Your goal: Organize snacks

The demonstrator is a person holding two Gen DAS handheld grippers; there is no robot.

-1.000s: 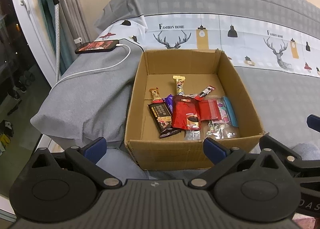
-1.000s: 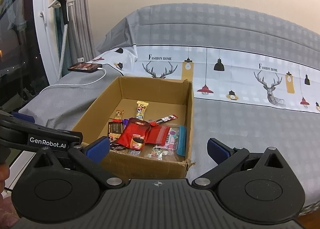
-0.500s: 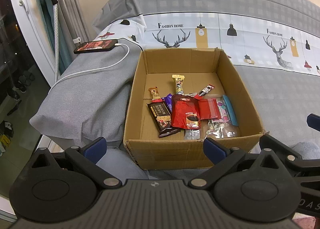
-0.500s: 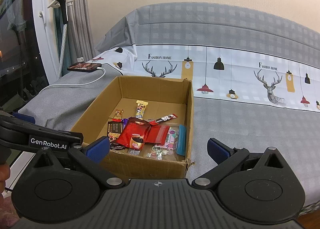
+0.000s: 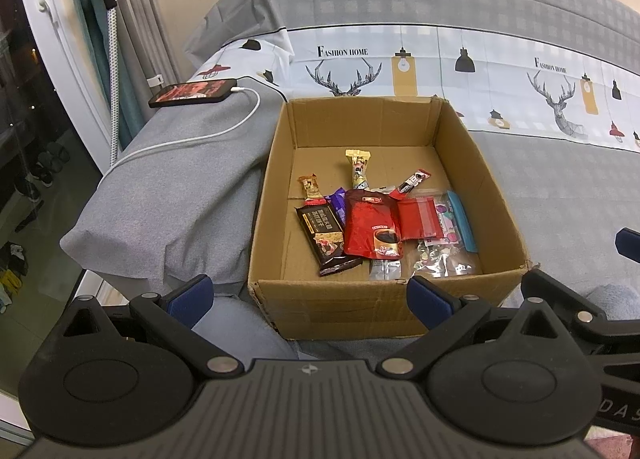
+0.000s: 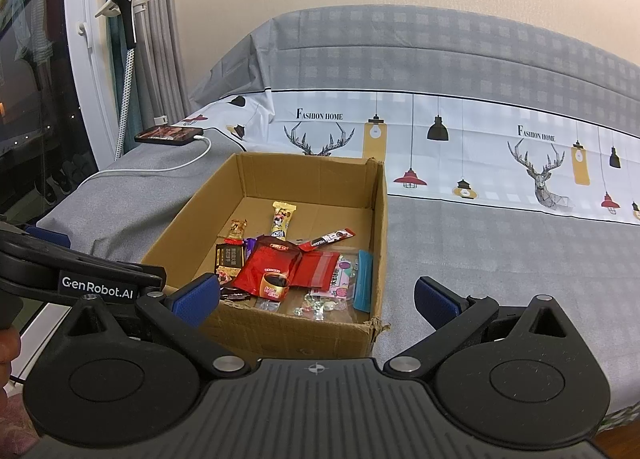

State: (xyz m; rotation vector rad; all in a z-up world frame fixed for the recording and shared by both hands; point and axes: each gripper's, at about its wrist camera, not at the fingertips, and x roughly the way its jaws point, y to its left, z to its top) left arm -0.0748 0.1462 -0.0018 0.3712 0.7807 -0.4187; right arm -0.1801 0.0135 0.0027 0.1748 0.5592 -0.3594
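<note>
1. I have both tools spread wide with nothing between the pads. My left gripper (image 5: pixel 308 295) sits low, just short of the near wall of the cardboard box (image 5: pixel 328 309). My right gripper (image 6: pixel 316 297) hangs by the box's near right corner, with bare grey bedspread (image 6: pixel 500 243) ahead of it.

2. All the snacks I can see lie inside the box, bunched over the near half of its floor. The far half is bare cardboard. I see no snack out on the bed.

3. The heap lies straight ahead of my left tool and a little to the right of its centre line. From my right tool it lies ahead and to the left, so I judge the left tool better lined up, though both are about equally close.

4. The dark chocolate bar (image 5: pixel 326 239) runs roughly near-to-far, tilted slightly, as does the yellow wafer stick (image 5: pixel 359 169). The blue strip (image 5: pixel 462 221) lies the same way along the right side. The red coffee pouch (image 5: pixel 372 227) lies flat on top of its neighbours.

5. A box already holding every snack fits a gathering job that is finished, or a sorting job with the heap left to pull apart. I cannot tell which.

6. A phone (image 5: pixel 194 91) on its white cable (image 5: pixel 224 131) rests well off to the left.
</note>
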